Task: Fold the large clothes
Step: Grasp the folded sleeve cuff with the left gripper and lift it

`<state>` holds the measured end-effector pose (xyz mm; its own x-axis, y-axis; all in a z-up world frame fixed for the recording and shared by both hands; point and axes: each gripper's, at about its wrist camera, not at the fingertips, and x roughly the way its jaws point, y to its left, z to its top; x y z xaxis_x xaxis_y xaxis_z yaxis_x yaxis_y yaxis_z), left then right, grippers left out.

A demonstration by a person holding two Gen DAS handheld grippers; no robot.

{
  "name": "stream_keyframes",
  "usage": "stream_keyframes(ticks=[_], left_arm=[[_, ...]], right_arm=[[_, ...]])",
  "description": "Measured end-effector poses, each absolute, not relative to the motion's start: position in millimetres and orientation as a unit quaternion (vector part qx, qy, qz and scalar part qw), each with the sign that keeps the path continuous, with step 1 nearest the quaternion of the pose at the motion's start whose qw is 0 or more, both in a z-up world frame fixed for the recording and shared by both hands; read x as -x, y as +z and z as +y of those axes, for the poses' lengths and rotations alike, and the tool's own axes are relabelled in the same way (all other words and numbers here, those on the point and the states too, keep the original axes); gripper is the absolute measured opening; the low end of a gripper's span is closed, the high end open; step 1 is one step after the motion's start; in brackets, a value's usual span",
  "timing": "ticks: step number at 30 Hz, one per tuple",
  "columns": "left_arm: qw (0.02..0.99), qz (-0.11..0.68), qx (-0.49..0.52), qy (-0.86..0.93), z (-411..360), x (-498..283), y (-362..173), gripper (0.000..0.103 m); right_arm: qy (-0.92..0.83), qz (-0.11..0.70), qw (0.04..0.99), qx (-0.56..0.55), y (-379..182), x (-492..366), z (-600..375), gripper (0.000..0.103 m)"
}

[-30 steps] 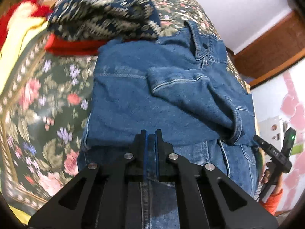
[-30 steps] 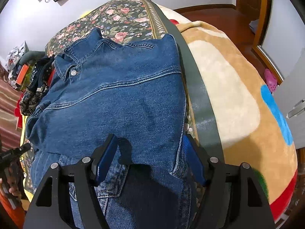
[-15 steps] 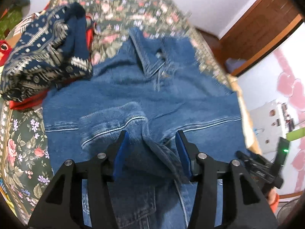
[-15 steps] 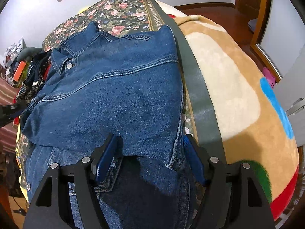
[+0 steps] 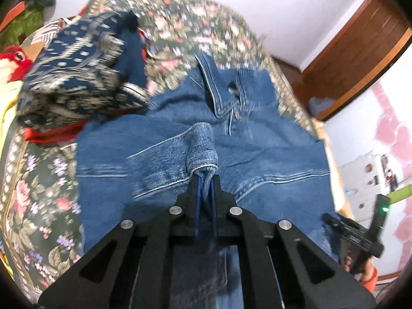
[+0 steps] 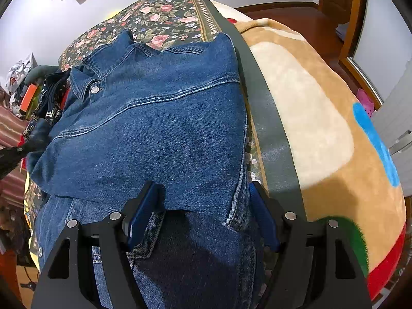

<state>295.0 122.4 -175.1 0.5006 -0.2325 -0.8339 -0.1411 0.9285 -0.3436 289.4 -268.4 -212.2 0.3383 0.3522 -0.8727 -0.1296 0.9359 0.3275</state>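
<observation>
On floral bedspread [image 6: 164, 13] — left tool [image 5: 205, 180] clamped on denim jacket [image 6: 154, 128] cuff, right tool [image 6: 203, 206] agape.

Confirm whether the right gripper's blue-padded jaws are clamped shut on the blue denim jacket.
No. The right gripper stands with its jaws wide apart, the blue denim jacket lying between them unpinched.

Left tool [image 5: 205, 180] had just snapped shut, pinching a bit of cuff [image 5: 206, 177]. Right tool [image 6: 203, 206] sat pointing steeply down, jaws wide apart, gripping nothing.
</observation>
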Motion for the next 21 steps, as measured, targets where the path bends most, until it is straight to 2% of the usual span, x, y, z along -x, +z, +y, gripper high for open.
stream_keyframes(ticks=[5, 13, 15, 17, 19, 21], left_arm=[[0.837, 0.490, 0.242, -0.030, 150.2, -246.2, -181.4, 0.002], [0.815, 0.493, 0.303, -0.004, 164.9, -194.5, -230.6, 0.005], [0.812, 0.485, 0.324, -0.032, 165.2, -195.1, -235.2, 0.012], [0.810, 0.474, 0.343, -0.042, 165.7, -195.3, -236.1, 0.044], [0.813, 0.454, 0.361, -0.045, 164.2, -193.6, -231.9, 0.052], [0.811, 0.447, 0.373, -0.054, 163.4, -193.9, -228.6, 0.056]], right_arm=[[0.146, 0.556, 0.812, -0.096, -213.0, -290.6, -265.4, 0.069], [0.138, 0.558, 0.814, -0.086, -211.9, -290.6, -261.7, 0.069], [0.136, 0.558, 0.814, -0.081, -211.0, -289.9, -260.4, 0.069], [0.134, 0.557, 0.816, -0.074, -209.8, -288.9, -258.6, 0.069], [0.131, 0.556, 0.817, -0.070, -209.1, -287.8, -257.7, 0.069], [0.129, 0.556, 0.818, -0.068, -208.9, -286.9, -257.5, 0.069]])
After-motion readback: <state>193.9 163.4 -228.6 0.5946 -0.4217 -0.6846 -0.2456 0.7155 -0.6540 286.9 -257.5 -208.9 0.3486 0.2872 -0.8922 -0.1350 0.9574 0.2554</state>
